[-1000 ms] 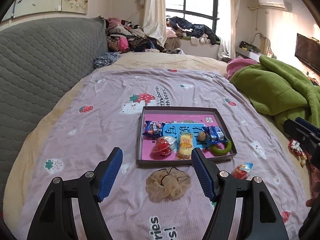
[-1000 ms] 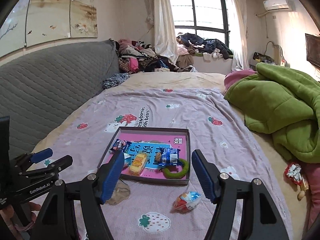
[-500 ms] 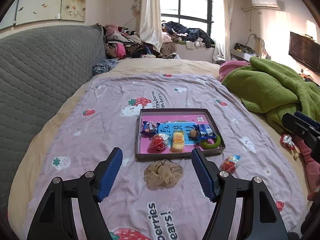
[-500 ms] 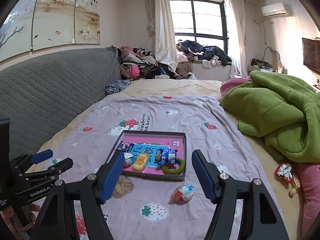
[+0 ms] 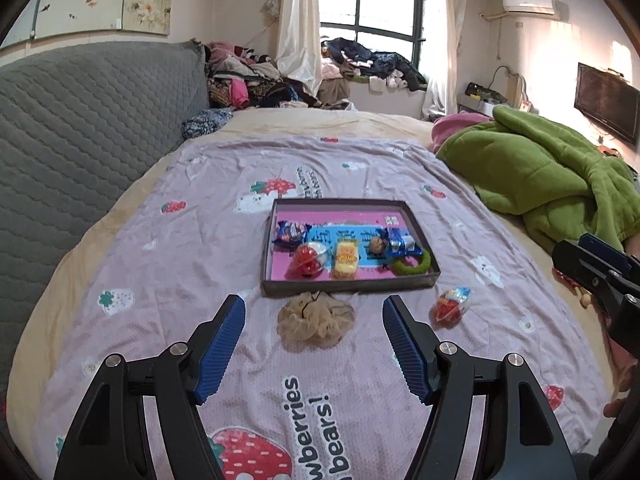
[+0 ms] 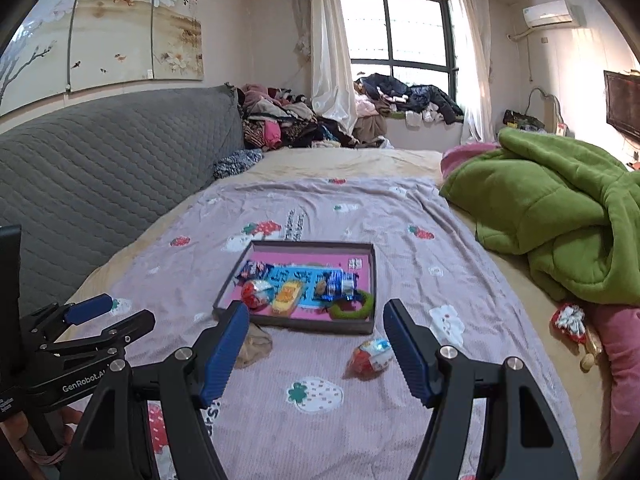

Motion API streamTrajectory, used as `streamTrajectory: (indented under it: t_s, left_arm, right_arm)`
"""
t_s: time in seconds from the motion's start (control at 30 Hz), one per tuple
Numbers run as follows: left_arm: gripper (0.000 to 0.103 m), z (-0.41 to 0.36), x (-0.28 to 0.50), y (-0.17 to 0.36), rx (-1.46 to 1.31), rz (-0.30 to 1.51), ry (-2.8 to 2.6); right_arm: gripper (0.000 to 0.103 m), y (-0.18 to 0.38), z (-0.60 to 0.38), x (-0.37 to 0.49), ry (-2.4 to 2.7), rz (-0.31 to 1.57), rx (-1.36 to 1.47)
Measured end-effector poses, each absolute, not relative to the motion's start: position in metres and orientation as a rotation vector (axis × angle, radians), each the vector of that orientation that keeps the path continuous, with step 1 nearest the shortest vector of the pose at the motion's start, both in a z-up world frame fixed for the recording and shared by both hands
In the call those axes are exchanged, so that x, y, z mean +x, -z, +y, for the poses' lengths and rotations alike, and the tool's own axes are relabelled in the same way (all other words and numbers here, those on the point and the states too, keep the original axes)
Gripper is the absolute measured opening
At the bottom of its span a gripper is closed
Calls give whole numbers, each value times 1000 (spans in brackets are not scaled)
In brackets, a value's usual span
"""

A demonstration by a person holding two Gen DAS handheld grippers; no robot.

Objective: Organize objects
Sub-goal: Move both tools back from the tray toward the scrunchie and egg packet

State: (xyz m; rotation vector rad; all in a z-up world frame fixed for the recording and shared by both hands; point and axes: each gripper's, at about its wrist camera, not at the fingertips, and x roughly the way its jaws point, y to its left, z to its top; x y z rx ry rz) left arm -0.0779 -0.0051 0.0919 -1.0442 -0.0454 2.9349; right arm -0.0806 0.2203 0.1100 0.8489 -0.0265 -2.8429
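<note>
A shallow dark box (image 5: 348, 289) (image 6: 294, 322) with a pink floor lies on the purple strawberry bedspread. It holds snack packets, a red-and-white toy egg (image 5: 308, 258), a yellow packet (image 5: 346, 258) and a green ring (image 5: 411, 265). A beige mesh scrunchie (image 5: 316, 319) (image 6: 253, 348) lies just in front of the box. A second red-and-white egg packet (image 5: 452, 306) (image 6: 370, 357) sits near the box's front right corner. My left gripper (image 5: 314, 342) is open, hovering short of the scrunchie. My right gripper (image 6: 316, 346) is open too, holding nothing, short of the egg packet.
A grey quilted headboard (image 5: 80, 140) runs along the left. A green blanket (image 5: 552, 176) is heaped at the right, with a small red-and-white item (image 6: 570, 322) beside pink fabric. Piled clothes (image 5: 260, 80) lie at the far end under the window.
Both grippers have drawn back and risen from the box, so the box and scrunchie look smaller and more bedspread shows in front. Both stay open.
</note>
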Motion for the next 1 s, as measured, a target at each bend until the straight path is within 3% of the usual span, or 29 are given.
streamTrajectory:
  t_s: [1.0]
  left_arm:
    - [73,7,-69,-10,-1252,-17,-2831]
  right_arm:
    - [69,-21,228,-76,2826,-26,1102]
